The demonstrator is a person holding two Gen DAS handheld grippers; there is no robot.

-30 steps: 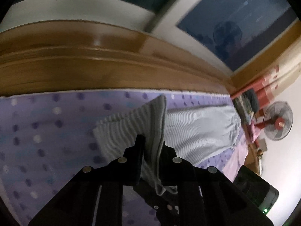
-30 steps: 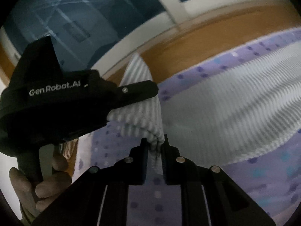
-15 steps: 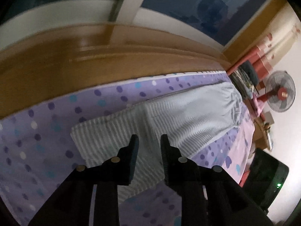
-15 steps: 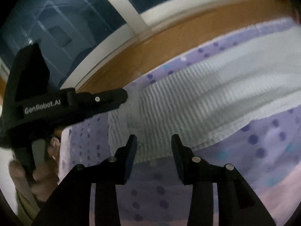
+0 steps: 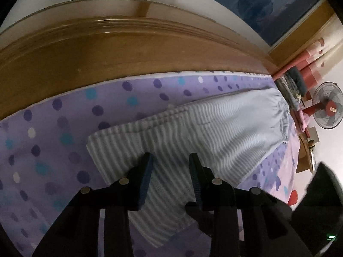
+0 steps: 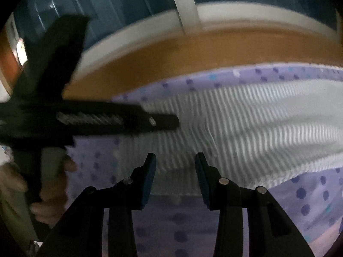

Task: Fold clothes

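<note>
The left tool [image 5: 170,160] is hanging with its jaws spread and empty, directly over the striped garment [image 5: 214,132], which is lying folded on the dotted purple bedsheet [image 5: 64,132]. The right tool [image 6: 174,160] is likewise gaping wide, gripping nothing, just short of the garment's near edge, with the wooden headboard [image 5: 128,53] beyond.

Wooden headboard [image 5: 128,51], polka-dot bedsheet [image 5: 53,132], standing fan [image 5: 327,105].

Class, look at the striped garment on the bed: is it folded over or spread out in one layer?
Folded. The striped garment lies flat on the dotted bedsheet, a doubled layer ending in a straight edge over its lower part; both grippers are open.
</note>
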